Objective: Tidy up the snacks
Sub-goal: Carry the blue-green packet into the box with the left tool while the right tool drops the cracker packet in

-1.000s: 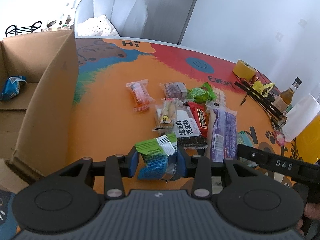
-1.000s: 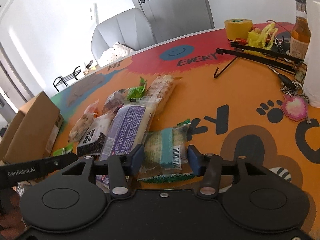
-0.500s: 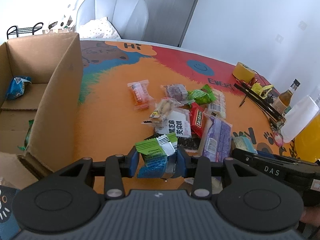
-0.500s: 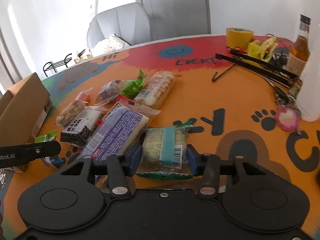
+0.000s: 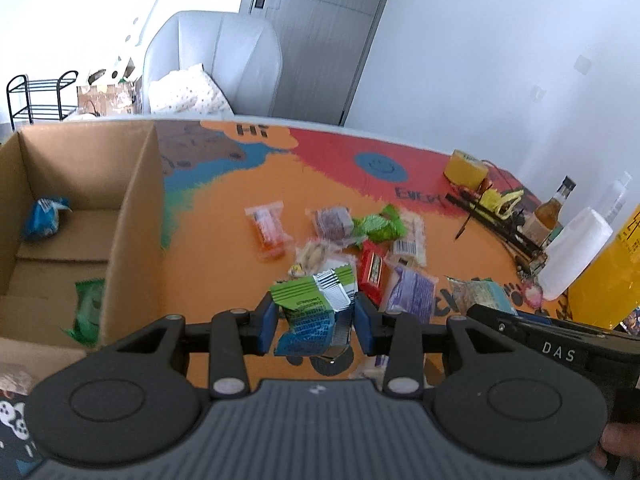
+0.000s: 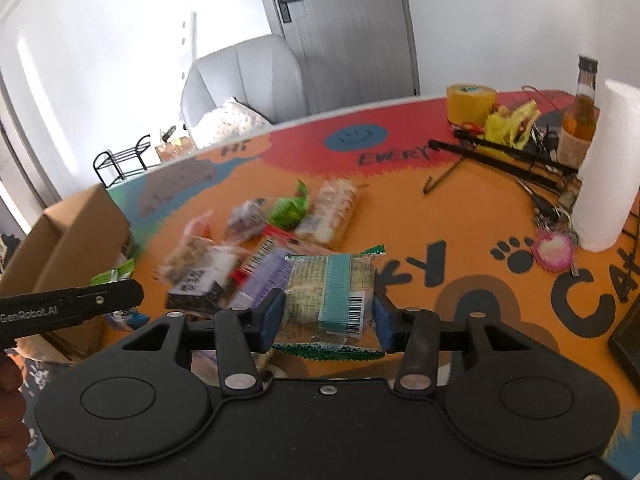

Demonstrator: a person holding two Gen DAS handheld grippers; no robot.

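My left gripper [image 5: 316, 322] is shut on a green and blue snack packet [image 5: 314, 312], held above the orange table [image 5: 216, 264]. To its left stands an open cardboard box [image 5: 132, 216] with a blue packet [image 5: 44, 220] and a green packet [image 5: 88, 312] inside. My right gripper [image 6: 328, 320] is shut on a clear cracker packet with a teal band [image 6: 330, 292], lifted off the table. Several loose snacks [image 5: 352, 248] lie in a heap in the middle of the table, among them a purple pack [image 6: 264, 276] and a green one [image 6: 288, 210].
At the table's right end stand a yellow tape roll [image 6: 470, 102], a brown bottle [image 6: 580, 120], a white paper roll [image 6: 608, 168], black rods [image 6: 504, 152] and a pink keyring [image 6: 554, 250]. A grey chair [image 5: 216, 60] stands behind the table. A yellow container [image 5: 612, 272] is at far right.
Both grippers have risen with their packets. The right one closed on the cracker packet and lifted it off the table. The box's inside shows more in the left wrist view.
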